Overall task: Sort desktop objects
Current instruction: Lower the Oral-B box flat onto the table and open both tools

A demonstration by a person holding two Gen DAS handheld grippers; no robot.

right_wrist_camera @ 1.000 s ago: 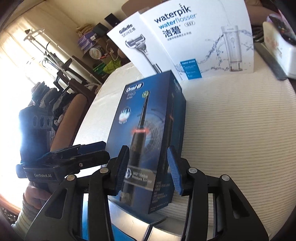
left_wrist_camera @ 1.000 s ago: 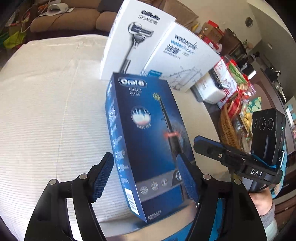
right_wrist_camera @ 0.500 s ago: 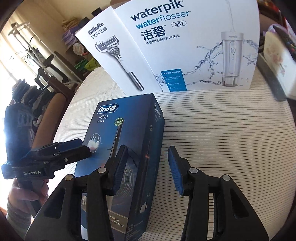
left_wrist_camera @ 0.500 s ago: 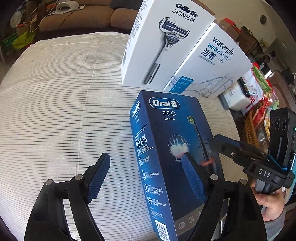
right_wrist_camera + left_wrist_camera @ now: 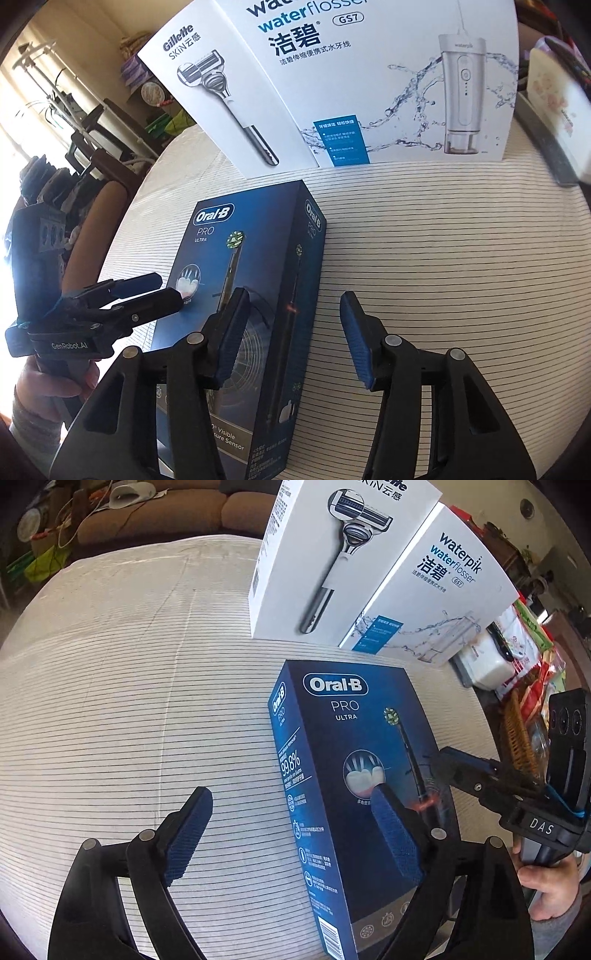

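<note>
With both my jaws opening off the Oral-B box (image 5: 343, 775), I withdraw straight back, leaving it flat on the worktop (image 5: 129, 701).

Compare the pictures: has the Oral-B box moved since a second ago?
Yes. The Oral-B box was upright, hiding the Gillette box base; now it lies flat before it.

furniture: brown sofa (image 5: 147, 513) behind striped tabletop (image 5: 110, 701); light: bright window (image 5: 22, 92) at left; wall: cream
</note>
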